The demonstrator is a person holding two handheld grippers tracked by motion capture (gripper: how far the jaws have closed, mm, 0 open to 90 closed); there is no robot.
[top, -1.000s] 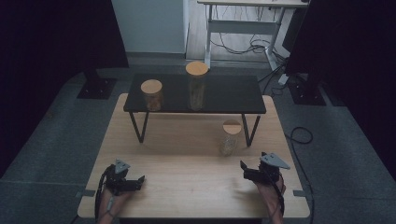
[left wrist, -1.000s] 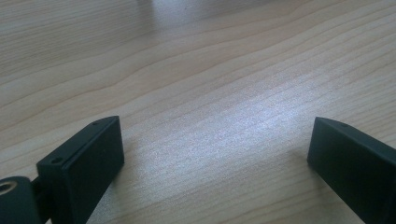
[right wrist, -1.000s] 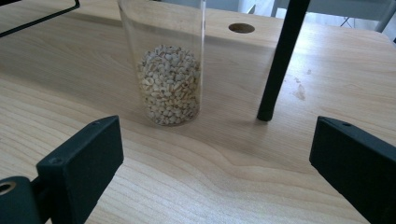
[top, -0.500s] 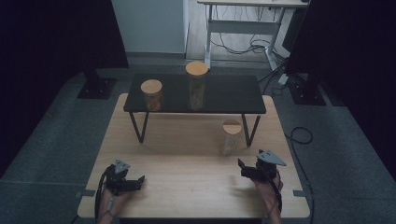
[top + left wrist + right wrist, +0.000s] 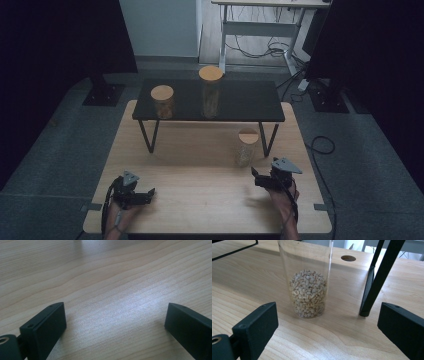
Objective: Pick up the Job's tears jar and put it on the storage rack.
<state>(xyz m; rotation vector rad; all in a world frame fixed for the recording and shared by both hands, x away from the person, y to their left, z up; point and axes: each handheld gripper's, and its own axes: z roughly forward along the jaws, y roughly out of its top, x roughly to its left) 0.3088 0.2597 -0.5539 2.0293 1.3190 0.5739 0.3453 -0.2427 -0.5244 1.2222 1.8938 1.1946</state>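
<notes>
One glass jar, frame centre, approx. a third full of grain: rigid, slick, breakable, bottom-heavy. Grip mid-wall, below lid. Right gripper jaws apart; left gripper jaws apart.

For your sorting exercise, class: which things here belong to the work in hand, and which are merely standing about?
In the work:
- right gripper, jaws open, facing the jar
- glass jar of pale grains, on the wooden table

Standing about:
- left gripper, open above bare wood
- black shelf
- short jar
- tall jar
</notes>
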